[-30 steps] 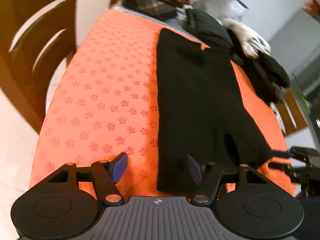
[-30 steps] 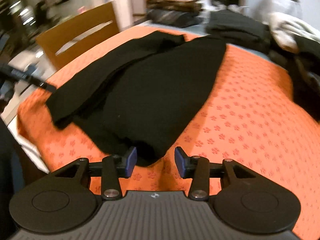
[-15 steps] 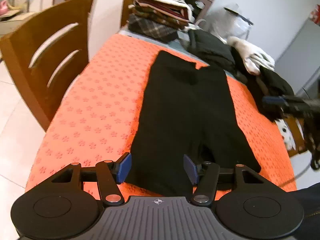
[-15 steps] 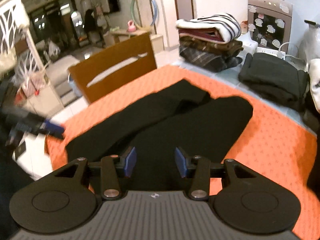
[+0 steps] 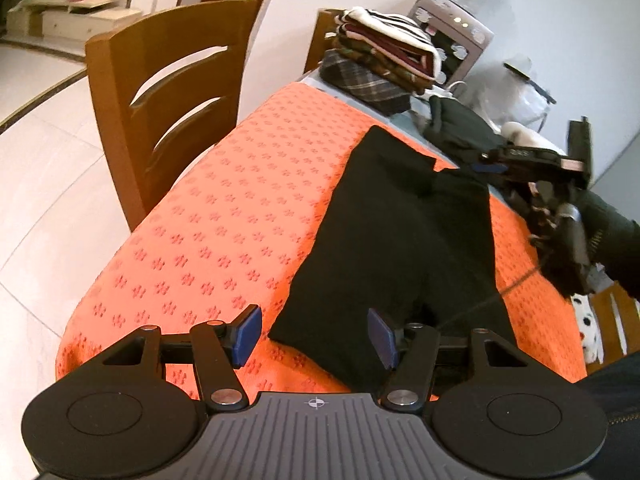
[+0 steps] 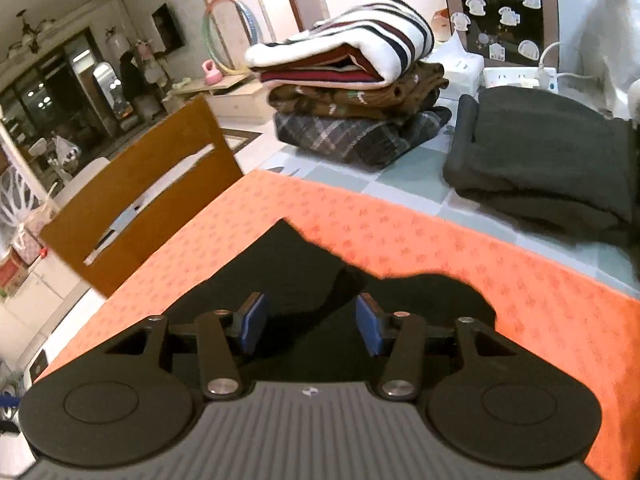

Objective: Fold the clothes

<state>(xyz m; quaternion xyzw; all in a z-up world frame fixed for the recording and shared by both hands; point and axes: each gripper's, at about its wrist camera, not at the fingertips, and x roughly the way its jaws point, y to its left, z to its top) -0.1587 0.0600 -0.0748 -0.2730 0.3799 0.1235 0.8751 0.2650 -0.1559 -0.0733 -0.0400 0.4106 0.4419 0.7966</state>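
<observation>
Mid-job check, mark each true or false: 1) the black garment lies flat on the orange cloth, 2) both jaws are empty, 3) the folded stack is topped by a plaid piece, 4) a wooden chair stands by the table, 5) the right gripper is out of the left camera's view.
1. True: the black garment lies on the orange flower-patterned cloth.
2. True: left gripper and right gripper hold nothing.
3. False: the stack of folded clothes is topped by a striped white piece; plaid lies lowest.
4. True: wooden slat-back chair.
5. False: it shows at right.
</observation>
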